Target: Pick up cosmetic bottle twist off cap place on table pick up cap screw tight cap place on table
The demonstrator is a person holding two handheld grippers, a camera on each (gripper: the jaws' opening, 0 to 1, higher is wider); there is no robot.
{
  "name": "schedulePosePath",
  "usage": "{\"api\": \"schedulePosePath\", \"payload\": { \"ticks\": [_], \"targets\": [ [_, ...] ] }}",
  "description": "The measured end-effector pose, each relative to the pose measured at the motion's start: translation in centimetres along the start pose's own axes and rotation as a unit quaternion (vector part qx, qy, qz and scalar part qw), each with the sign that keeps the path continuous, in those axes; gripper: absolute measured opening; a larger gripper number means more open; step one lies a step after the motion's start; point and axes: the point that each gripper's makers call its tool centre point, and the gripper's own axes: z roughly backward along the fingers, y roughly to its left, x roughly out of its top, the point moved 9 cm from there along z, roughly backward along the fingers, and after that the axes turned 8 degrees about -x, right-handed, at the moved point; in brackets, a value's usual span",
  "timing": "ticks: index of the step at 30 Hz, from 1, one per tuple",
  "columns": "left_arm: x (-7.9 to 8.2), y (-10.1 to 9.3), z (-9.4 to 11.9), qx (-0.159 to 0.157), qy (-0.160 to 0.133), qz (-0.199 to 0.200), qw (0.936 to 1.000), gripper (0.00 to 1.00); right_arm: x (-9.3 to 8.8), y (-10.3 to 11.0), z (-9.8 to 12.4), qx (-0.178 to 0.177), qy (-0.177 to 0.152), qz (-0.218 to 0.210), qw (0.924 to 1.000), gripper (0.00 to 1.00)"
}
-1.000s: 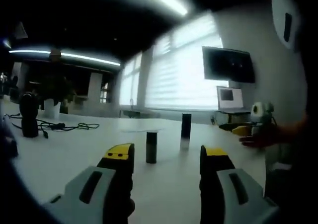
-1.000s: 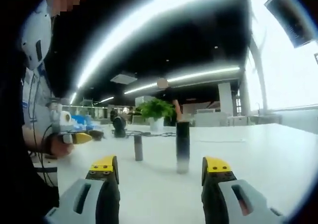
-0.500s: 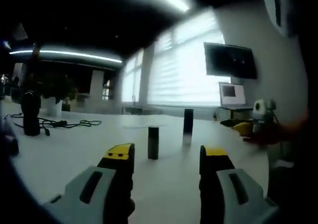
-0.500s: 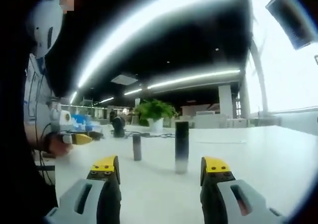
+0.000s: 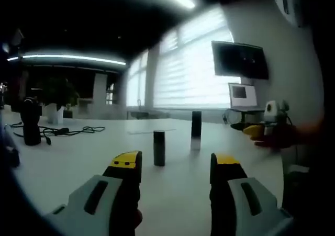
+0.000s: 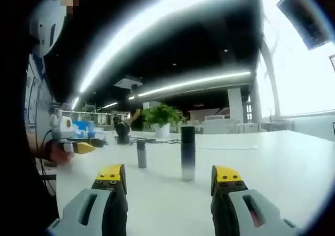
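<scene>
1. Between the spread jaws of the right claw (image 6: pixel 168 179) nothing was held; the left claw (image 5: pixel 176 166) likewise stood open and empty.
2. Ahead on the white worktop (image 6: pixel 272 163), the tall cosmetic bottle (image 6: pixel 188 153) stood upright, untouched, a shorter dark cylinder (image 6: pixel 141 153) near it, apart.
3. Judging by this, the pick-up had not begun; every step remained.

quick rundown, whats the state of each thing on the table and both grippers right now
tall cosmetic bottle: upright on the table, cap on, not held
short dark cylinder: upright on the table, apart from the bottle
left gripper: open, nothing between the jaws
right gripper: open, nothing between the jaws
black cable: lying loose on the table
laptop: lid open
</scene>
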Motion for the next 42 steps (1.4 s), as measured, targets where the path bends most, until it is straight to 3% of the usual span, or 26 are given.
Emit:
{"api": "schedulePosePath", "payload": {
  "ticks": [11, 29, 42],
  "targets": [
    [0.75, 0.58, 0.52, 0.012, -0.038, 0.027, 0.9988, 0.42, -0.3, 0.77, 0.0, 0.002, 0.009, 0.034, 0.9994, 0.56],
    [0.48, -0.08, 0.07, 0.01, -0.015, -0.005, 0.9998, 0.42, -0.59, 0.06, -0.01, -0.008, 0.017, 0.022, 0.9996, 0.56],
    [0.43, 0.12, 0.07, 0.015, -0.018, -0.009, 0.9997, 0.42, -0.72, -0.22, -0.07, -0.014, 0.018, 0.022, 0.9995, 0.54]
  ]
}}
